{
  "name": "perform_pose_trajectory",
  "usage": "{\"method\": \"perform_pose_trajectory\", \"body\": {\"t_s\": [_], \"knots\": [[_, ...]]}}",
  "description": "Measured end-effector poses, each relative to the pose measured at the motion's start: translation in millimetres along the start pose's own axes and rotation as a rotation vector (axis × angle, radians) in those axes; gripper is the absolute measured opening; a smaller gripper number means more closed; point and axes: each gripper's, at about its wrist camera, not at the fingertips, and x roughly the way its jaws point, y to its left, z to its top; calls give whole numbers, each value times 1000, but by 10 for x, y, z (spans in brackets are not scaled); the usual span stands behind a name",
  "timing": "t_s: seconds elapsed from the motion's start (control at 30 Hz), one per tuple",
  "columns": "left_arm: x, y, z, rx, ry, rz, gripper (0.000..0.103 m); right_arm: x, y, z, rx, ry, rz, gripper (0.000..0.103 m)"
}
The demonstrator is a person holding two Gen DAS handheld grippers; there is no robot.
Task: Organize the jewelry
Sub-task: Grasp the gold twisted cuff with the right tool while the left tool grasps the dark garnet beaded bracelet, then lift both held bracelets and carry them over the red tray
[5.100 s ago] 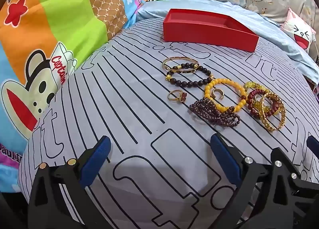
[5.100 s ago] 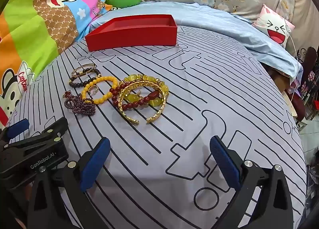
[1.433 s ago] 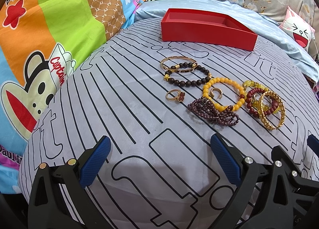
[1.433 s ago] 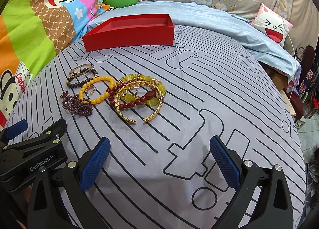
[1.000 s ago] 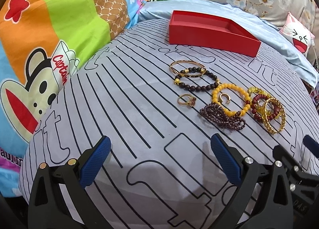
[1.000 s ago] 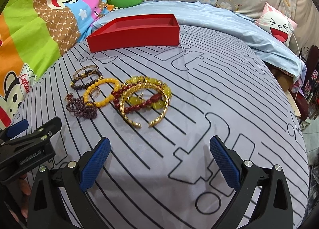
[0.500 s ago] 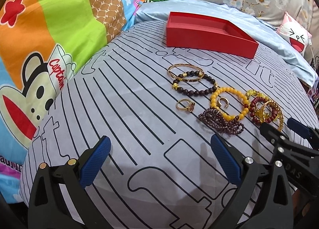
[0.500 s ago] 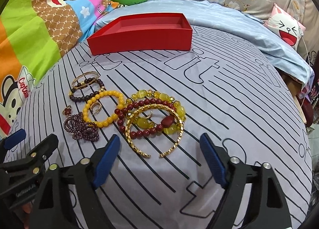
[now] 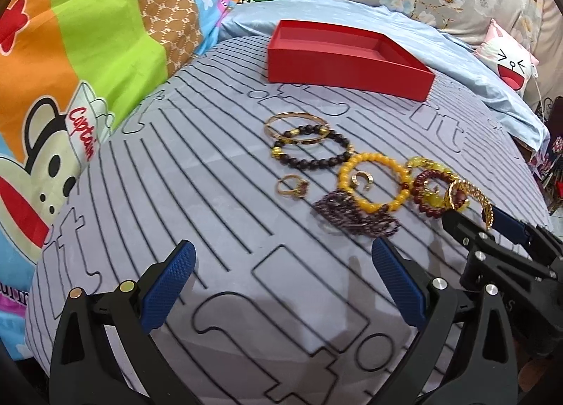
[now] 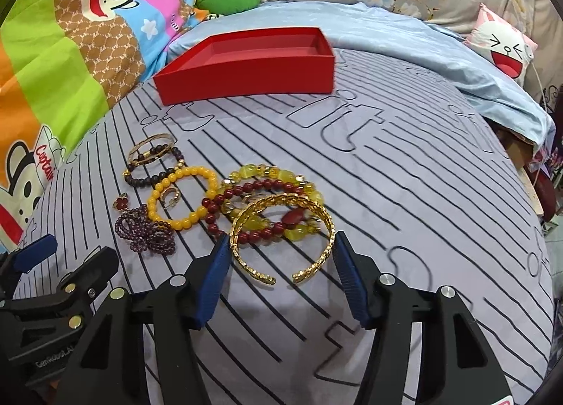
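Closing in: the right gripper (image 10: pixel 279 246) sits low over the striped grey bedspread (image 10: pixel 404 193) with the gold cuff bangle (image 10: pixel 281 239) right between its blue pads, and the jaws have just been closing around it.
Right grip: about half open. The left pad is touching or nearly touching the bangle's left side and the right pad is just beside its right side; honestly can't tell if it's actually pinched yet.
Gold cuff: lying flat, open ends facing the gripper, resting partly on top of the dark red bead bracelet (image 10: pixel 246 190) and the chunky yellow stone bracelet (image 10: pixel 278 172).
Left gripper: left gripper (image 9: pixel 281 281) hovers with its jaws spread wide, nothing between them, only bare bedspread underneath.
Rest of the pile: orange-yellow bead bracelet (image 10: pixel 183 197) sits left of the red one with a small gold ring (image 10: pixel 170 196) inside its loop. The purple bead strand (image 10: pixel 146 232) is bunched up near its lower left edge.
Further left: black bead bracelet (image 10: pixel 155 172) overlaps a thin gold bangle (image 10: pixel 151 149), and a little ring with a red stone (image 10: pixel 121 203) sits by itself just beside the purple strand.
Red tray (image 10: pixel 246 81): at the far side of the bedspread, well apart from the jewelry.
Background: cartoon monkey quilt (image 10: pixel 52 70) on the left, light blue sheet (image 10: pixel 422 38) behind the tray, white laughing-face pillow (image 10: pixel 503 49) off to the right.
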Motion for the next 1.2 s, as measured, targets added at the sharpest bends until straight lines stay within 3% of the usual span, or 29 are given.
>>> {"method": "perform_pose_trajectory", "body": {"t_s": [0.27,0.43,0.57,0.73,0.83,1.2], "knots": [[61,-172,80,0,-7,-24,92,-74,-186,-96,42,13,-14,57],[168,-192,103,-3,22,-62,68,-72,-210,-116,58,22,6,57],[203,-211,88,9,26,-74,55,-64,-199,-120,57,24,16,57],[209,-229,101,17,35,-117,20,-57,-199,-144,58,29,23,57],[211,-223,106,13,42,-139,7,-59,-195,-152,57,30,26,57],[88,-60,47,-12,41,-174,3,-100,-180,-192,63,32,36,57]]}}
